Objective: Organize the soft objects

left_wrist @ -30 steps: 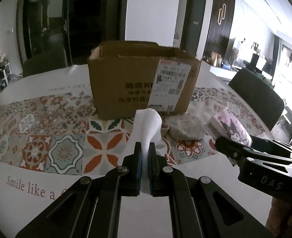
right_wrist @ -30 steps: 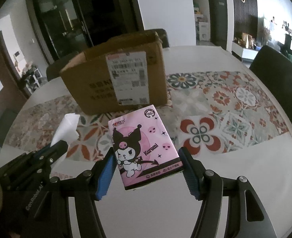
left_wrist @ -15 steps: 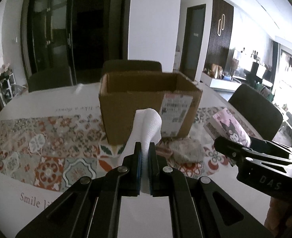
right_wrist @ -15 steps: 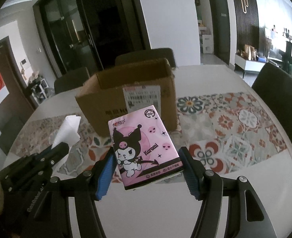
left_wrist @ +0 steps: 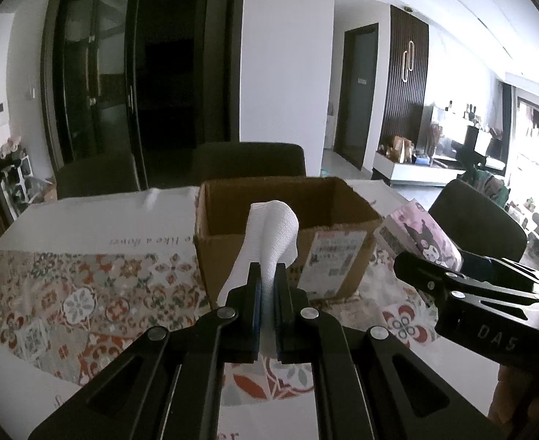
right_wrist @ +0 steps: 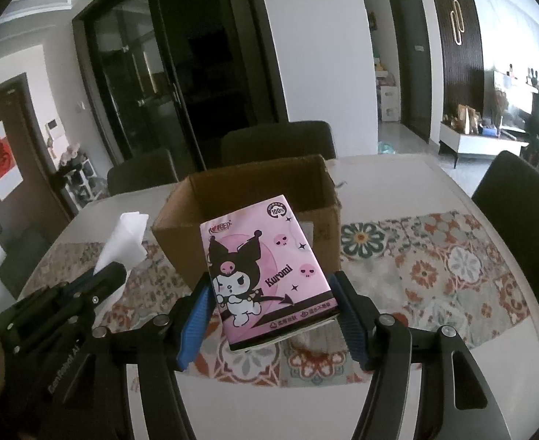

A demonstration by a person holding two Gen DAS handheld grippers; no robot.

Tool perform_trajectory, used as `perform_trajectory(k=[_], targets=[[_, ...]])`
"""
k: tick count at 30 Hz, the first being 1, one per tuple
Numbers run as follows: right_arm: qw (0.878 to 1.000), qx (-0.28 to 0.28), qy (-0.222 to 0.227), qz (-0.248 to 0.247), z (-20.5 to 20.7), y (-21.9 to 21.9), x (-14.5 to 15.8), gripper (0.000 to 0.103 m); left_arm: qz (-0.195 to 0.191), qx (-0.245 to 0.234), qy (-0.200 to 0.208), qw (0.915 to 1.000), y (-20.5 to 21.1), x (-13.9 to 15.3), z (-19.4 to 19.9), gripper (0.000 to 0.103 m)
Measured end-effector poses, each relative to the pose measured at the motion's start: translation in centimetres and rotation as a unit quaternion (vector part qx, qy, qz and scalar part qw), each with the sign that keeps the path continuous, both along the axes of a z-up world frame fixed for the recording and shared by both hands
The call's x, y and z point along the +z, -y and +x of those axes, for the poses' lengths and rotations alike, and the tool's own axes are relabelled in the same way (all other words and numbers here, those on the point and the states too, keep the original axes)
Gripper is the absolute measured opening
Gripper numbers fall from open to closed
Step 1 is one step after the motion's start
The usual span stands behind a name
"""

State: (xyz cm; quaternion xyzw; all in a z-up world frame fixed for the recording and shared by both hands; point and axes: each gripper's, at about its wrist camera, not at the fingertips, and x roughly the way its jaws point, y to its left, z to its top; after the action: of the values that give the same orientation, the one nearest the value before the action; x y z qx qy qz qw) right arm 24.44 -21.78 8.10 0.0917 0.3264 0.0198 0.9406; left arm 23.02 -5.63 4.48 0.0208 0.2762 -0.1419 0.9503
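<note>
Between the blue pads of the right claw sat a pink tissue pack printed with a cartoon figure, gripped by its two long sides and held in the air above the bench. Only the right wrist view showed its printed face and the pads pressing on it; the left wrist view caught just its far end sticking out past the black claw body. Beside it, the left claw was clenched on a white folded cloth, whose free end stood up above the pads; from the right view the same cloth appeared side-on. Just beyond both held things stood an open cardboard box on the patterned table runner. The left view showed a shipping label on the box's front wall, mostly hidden in the right view behind the pack. Dark chairs stood behind the bench.
</note>
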Motion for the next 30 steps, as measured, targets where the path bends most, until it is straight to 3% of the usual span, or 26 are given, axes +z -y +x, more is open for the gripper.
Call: perform_trajectory(k=[15, 20, 22, 26, 30], targets=[[1.0, 0.01, 0.022, -0.007, 4.8, 0.4, 1.2, 0.062, 0.001, 0.004, 0.02, 0.9998, 0.3, 0.8, 5.0, 0.008], [0.999, 0.017, 0.036, -0.012, 7.1, 0.4, 1.2, 0.051, -0.007, 0.003, 0.014, 0.9999, 0.5, 0.5, 7.7, 0.008], [0.999, 0.022, 0.034, -0.019, 9.0, 0.4, 0.9, 0.028, -0.006, 0.009, 0.007, 0.9999, 0.6, 0.2, 9.1, 0.008], [1.0, 0.023, 0.013, 0.008, 12.1, 1.3, 0.4, 0.026, 0.003, 0.003, -0.004, 1.0, 1.3, 0.1, 11.7, 0.008], [1.0, 0.018, 0.017, -0.007, 13.5, 1.7, 0.5, 0.026, 0.014, -0.004, -0.007, 0.9999, 2.1, 0.1, 13.5, 0.008]])
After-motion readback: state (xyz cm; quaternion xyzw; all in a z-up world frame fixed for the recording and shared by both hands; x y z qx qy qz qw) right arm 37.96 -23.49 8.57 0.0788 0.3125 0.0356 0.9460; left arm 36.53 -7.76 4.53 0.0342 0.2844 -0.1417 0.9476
